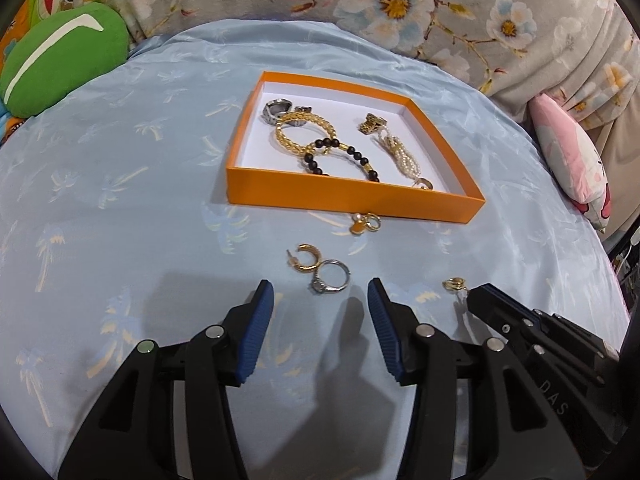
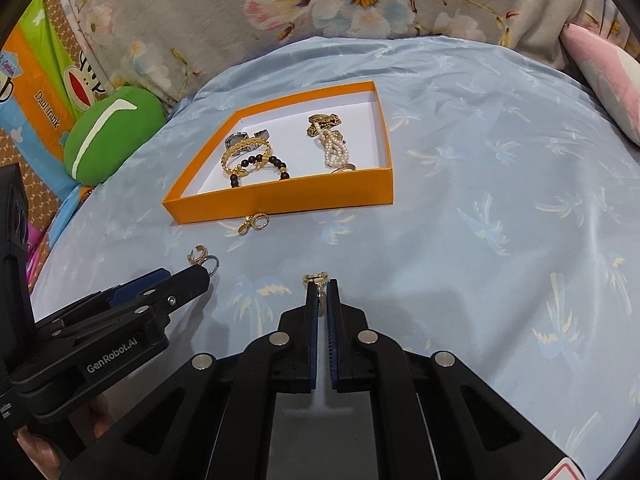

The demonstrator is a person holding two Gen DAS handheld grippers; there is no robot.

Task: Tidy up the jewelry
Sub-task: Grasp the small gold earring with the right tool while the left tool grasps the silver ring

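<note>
An orange tray (image 1: pixel 352 196) (image 2: pixel 280 200) on the blue cloth holds a gold bracelet (image 1: pixel 304 130), a black bead bracelet (image 1: pixel 340 156), a pearl piece (image 1: pixel 404 156) and a silver ring (image 1: pixel 276 110). In front of it lie a gold clasp earring (image 1: pixel 364 224) (image 2: pixel 254 223), a gold hoop earring (image 1: pixel 306 260) (image 2: pixel 198 255) and a silver ring (image 1: pixel 330 278). My left gripper (image 1: pixel 320 292) is open just behind the silver ring. My right gripper (image 2: pixel 322 286) is shut on a small gold earring (image 2: pixel 316 279) (image 1: pixel 454 283), low at the cloth.
A green cushion (image 1: pixel 60 60) (image 2: pixel 112 140) lies at the back left and a pink pillow (image 1: pixel 568 160) (image 2: pixel 608 76) at the right. Floral fabric (image 1: pixel 360 0) backs the bed. Blue palm-print cloth (image 2: pixel 500 220) spreads to the right of the tray.
</note>
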